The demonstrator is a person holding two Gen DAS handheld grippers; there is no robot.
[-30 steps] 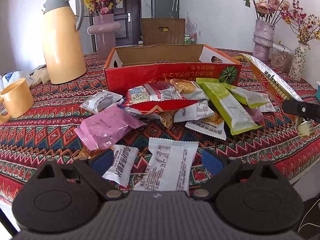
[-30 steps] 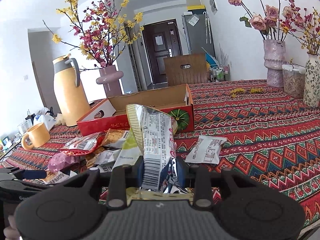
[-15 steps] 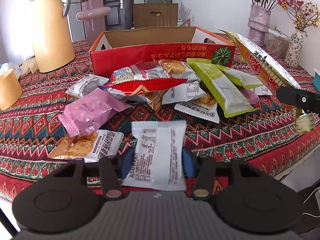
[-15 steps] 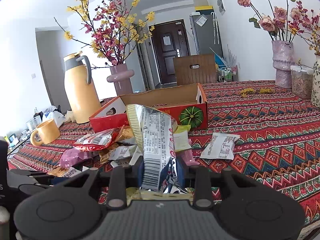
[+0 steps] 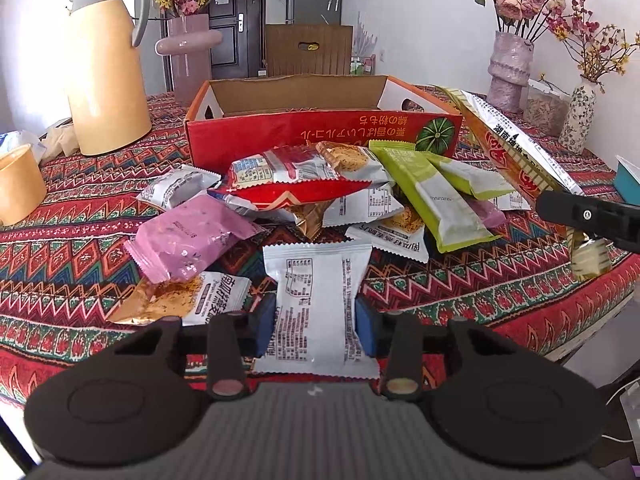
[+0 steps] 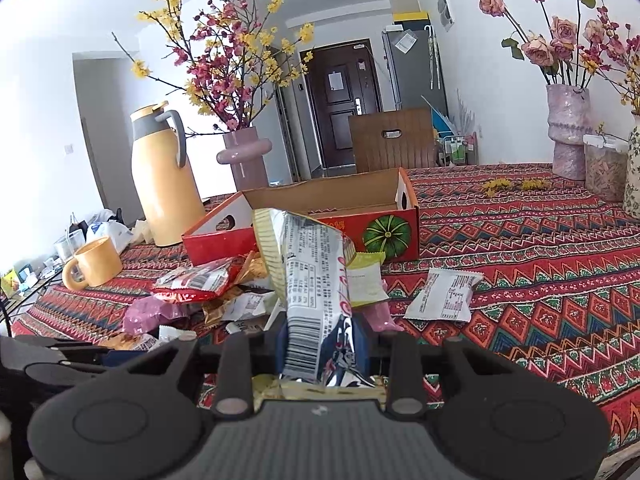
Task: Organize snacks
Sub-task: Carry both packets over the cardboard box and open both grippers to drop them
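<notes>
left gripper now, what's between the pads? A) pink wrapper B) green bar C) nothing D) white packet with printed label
D: the left gripper has its blue pads pressed on both sides of the white packet, at the near edge of the snack pile.

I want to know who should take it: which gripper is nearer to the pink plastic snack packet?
Left. The left gripper, shut on a white packet, is just beside the pink plastic snack packet; the right gripper, holding a long silver packet, is across the pile.
</notes>
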